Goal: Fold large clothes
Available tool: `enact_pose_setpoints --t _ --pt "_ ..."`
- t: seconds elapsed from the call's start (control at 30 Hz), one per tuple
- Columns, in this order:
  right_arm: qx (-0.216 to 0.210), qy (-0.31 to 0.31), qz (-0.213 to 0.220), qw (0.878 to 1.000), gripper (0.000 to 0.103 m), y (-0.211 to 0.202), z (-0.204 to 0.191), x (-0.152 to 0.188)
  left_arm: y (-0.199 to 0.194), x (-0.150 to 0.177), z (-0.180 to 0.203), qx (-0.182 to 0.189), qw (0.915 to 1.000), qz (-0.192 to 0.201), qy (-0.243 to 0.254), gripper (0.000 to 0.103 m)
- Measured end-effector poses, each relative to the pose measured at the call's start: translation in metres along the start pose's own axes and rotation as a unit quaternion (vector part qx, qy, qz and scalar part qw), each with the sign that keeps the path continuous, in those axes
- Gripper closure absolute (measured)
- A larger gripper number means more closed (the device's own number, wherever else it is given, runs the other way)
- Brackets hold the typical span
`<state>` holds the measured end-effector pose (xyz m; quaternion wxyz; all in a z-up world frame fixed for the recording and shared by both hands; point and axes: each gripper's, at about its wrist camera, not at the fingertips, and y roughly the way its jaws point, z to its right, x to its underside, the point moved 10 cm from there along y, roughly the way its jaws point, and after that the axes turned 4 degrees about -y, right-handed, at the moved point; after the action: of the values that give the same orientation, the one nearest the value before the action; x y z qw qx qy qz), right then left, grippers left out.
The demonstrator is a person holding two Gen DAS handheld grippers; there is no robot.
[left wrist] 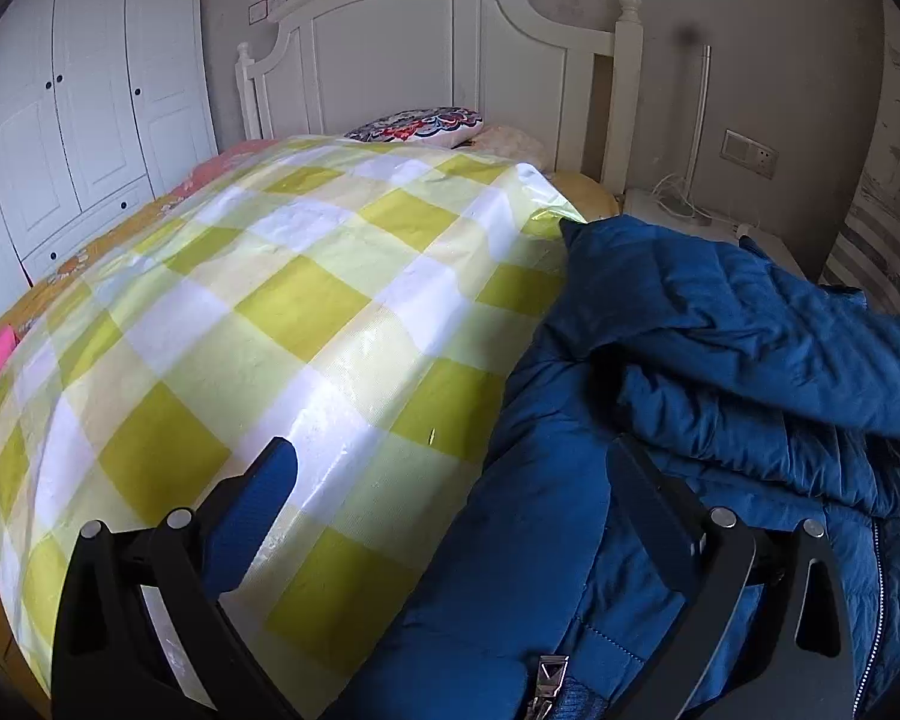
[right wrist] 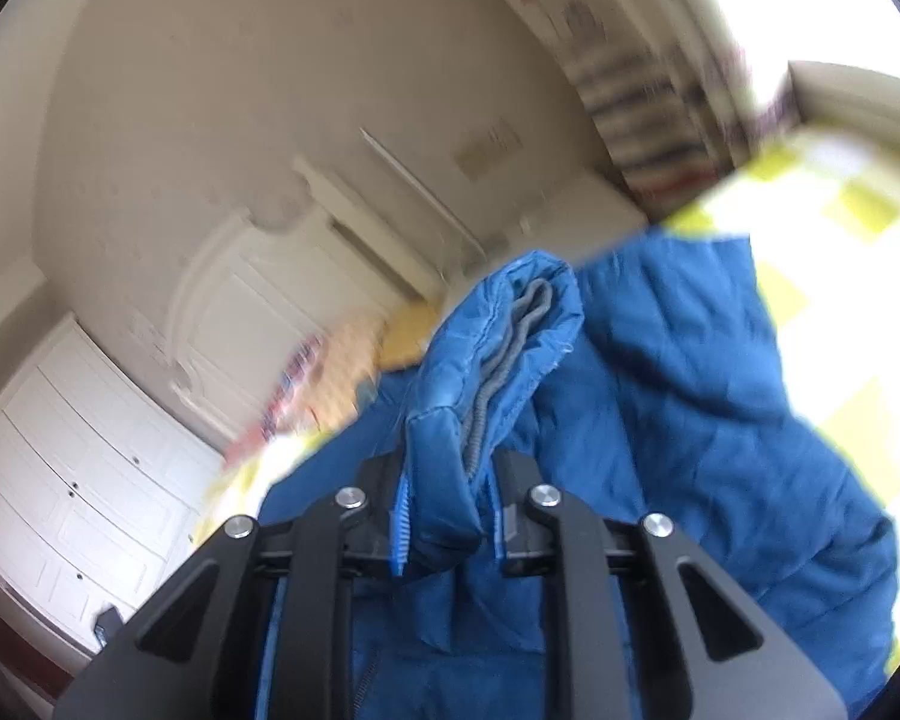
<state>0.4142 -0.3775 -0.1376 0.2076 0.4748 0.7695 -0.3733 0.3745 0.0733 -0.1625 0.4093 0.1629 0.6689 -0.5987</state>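
A blue padded jacket (left wrist: 720, 348) lies rumpled on the right side of the bed, on a yellow and white checked plastic sheet (left wrist: 258, 324). My left gripper (left wrist: 456, 456) is open, low over the jacket's left edge, with one finger above the sheet and the other above the jacket. My right gripper (right wrist: 450, 468) is shut on a fold of the jacket (right wrist: 498, 348) with a grey knit cuff, and holds it lifted above the rest of the jacket (right wrist: 720, 450). The right wrist view is blurred.
A white headboard (left wrist: 414, 42) stands at the far end of the bed with a patterned pillow (left wrist: 420, 123) below it. A white wardrobe (left wrist: 84, 120) is at the left. A white bedside table (left wrist: 684, 210) stands at the right by the wall.
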Motion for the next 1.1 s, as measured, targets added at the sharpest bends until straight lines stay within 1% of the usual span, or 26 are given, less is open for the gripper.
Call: enact_pose_setpoints --t 0.13,0.2,0.27,0.3,0.33,0.37,0.43,0.47,0.53,0.57,0.6,0.67,0.7,0.73,0.77,0.8,0.83,0.87,0.9,0.93,0.97,1.0,1.03,1.1 --pt "0.05 0.007 -0.029 0.998 0.084 0.012 0.033 0.01 0.004 0.001 -0.001 -0.002 1.0 -0.007 0.001 0.004" --pt "0.049 0.034 -0.036 0.998 0.084 0.018 0.05 0.021 0.004 0.001 -0.002 -0.002 1.0 -0.007 0.0 0.004" --pt "0.041 0.039 -0.04 0.998 0.082 0.017 0.049 0.019 0.005 0.002 -0.002 -0.001 1.0 -0.01 0.0 0.004" --pt "0.046 0.035 -0.042 0.997 0.077 0.017 0.049 0.019 0.005 0.002 -0.002 -0.002 0.9999 -0.012 0.0 0.004" --pt "0.061 0.033 -0.043 0.997 0.071 0.015 0.052 0.018 0.006 0.002 -0.002 -0.002 0.9999 -0.013 0.0 0.004" --pt "0.085 0.031 -0.039 0.995 0.069 0.011 0.054 0.016 0.007 0.003 -0.002 -0.004 0.9998 -0.017 0.001 0.004" --pt "0.141 -0.003 0.009 0.99 0.067 -0.008 0.046 0.002 0.007 0.004 -0.002 -0.007 0.9998 -0.02 0.002 0.004" --pt "0.153 -0.031 0.027 0.987 0.066 -0.014 0.033 -0.004 0.007 0.004 -0.002 -0.008 0.9998 -0.02 0.003 0.004" --pt "0.15 -0.089 0.031 0.984 0.056 -0.011 0.002 -0.007 0.007 0.004 -0.001 -0.011 0.9997 -0.02 0.007 0.004" --pt "0.146 -0.147 0.02 0.978 0.054 -0.002 -0.025 -0.003 0.007 0.004 0.0 -0.013 0.9997 -0.02 0.01 0.004" --pt "0.15 -0.192 0.011 0.97 0.05 0.007 -0.042 0.002 0.007 0.004 0.001 -0.014 0.9997 -0.018 0.012 0.004" --pt "0.159 -0.285 -0.022 0.945 0.048 0.032 -0.071 0.019 0.005 0.004 0.003 -0.013 0.9997 -0.014 0.015 0.004" --pt "0.163 -0.305 -0.041 0.937 0.048 0.043 -0.074 0.027 0.003 0.003 0.003 -0.012 0.9997 -0.01 0.017 0.004" --pt "0.181 -0.32 -0.072 0.927 0.048 0.057 -0.068 0.037 0.001 0.003 0.004 -0.008 0.9998 -0.006 0.017 0.004" --pt "0.214 -0.323 -0.096 0.917 0.048 0.066 -0.051 0.044 -0.001 0.002 0.004 -0.004 0.9999 -0.003 0.016 0.004" --pt "0.235 -0.316 -0.112 0.912 0.048 0.071 -0.036 0.049 -0.002 0.002 0.004 0.001 0.9999 -0.002 0.015 0.004" --pt "0.23 -0.293 -0.128 0.919 0.048 0.077 -0.016 0.056 -0.002 0.002 0.003 0.005 0.9999 -0.004 0.013 0.004" --pt "0.201 -0.265 -0.123 0.935 0.047 0.076 -0.007 0.057 -0.003 0.003 0.003 0.007 0.9999 -0.008 0.012 0.004" --pt "0.187 -0.249 -0.12 0.943 0.048 0.074 -0.006 0.055 -0.003 0.004 0.004 0.014 0.9997 -0.019 0.009 0.004" --pt "0.175 -0.234 -0.116 0.949 0.048 0.072 -0.006 0.05 -0.005 0.005 0.01 0.038 0.9984 -0.042 0.0 0.004" --pt "0.172 -0.233 -0.118 0.95 0.047 0.074 -0.006 0.05 -0.007 0.003 0.016 0.061 0.9967 -0.054 -0.007 0.004" --pt "0.171 -0.234 -0.122 0.949 0.046 0.076 -0.006 0.051 -0.012 -0.002 0.029 0.093 0.9934 -0.066 -0.01 0.004" --pt "0.173 -0.238 -0.124 0.948 0.044 0.077 -0.007 0.051 -0.015 -0.008 0.038 0.11 0.9914 -0.071 -0.007 0.004" --pt "0.181 -0.251 -0.125 0.942 0.042 0.08 -0.008 0.051 -0.02 -0.029 0.073 0.149 0.9857 -0.077 0.016 0.004"
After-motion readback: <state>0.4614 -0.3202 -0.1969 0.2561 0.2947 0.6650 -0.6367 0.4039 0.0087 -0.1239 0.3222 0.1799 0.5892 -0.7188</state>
